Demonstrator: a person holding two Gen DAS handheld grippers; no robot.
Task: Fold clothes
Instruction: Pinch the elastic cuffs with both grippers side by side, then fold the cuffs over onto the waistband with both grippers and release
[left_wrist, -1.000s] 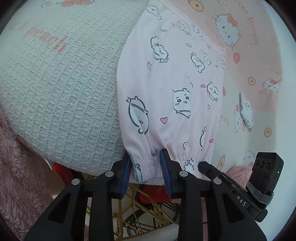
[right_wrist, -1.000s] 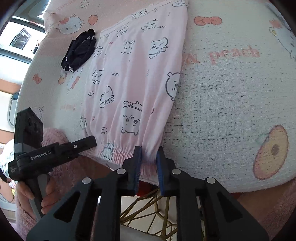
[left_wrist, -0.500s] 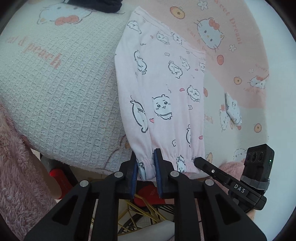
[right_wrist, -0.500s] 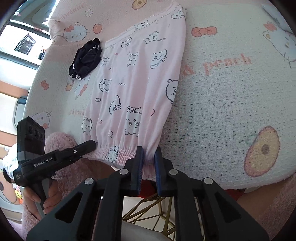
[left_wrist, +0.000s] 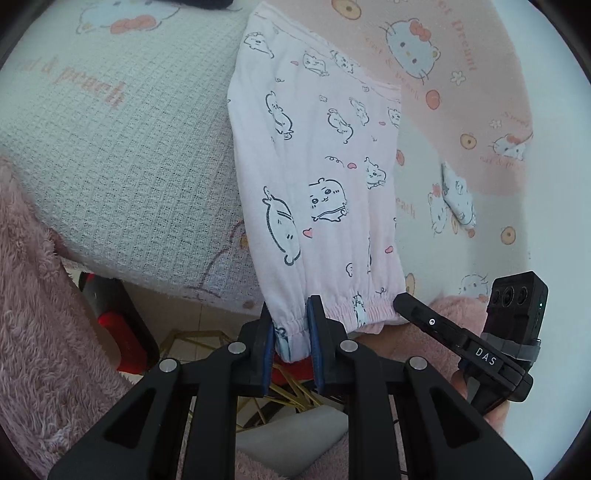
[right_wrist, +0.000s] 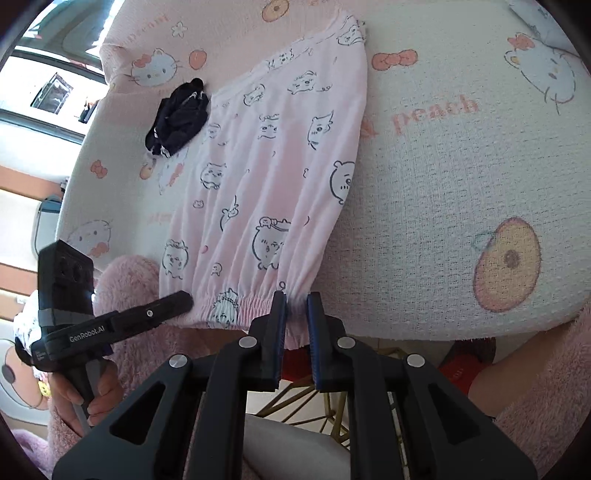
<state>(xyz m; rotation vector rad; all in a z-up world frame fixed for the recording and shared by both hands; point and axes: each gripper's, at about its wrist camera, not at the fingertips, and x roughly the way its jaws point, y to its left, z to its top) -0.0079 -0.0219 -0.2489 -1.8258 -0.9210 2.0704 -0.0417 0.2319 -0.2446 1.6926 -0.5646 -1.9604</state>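
Left wrist view: the left gripper (left_wrist: 290, 334), wider apart a second ago, now pinches the elastic hem of the pink printed garment (left_wrist: 314, 177). The right gripper (right_wrist: 295, 325) still clamps the hem's other corner. The garment lies flat on the blanket (right_wrist: 461, 184), drawn nearer its edge.

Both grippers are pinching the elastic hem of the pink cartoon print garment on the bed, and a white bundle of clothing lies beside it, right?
Nearly. The bundle is black, not white, as the right wrist view shows.
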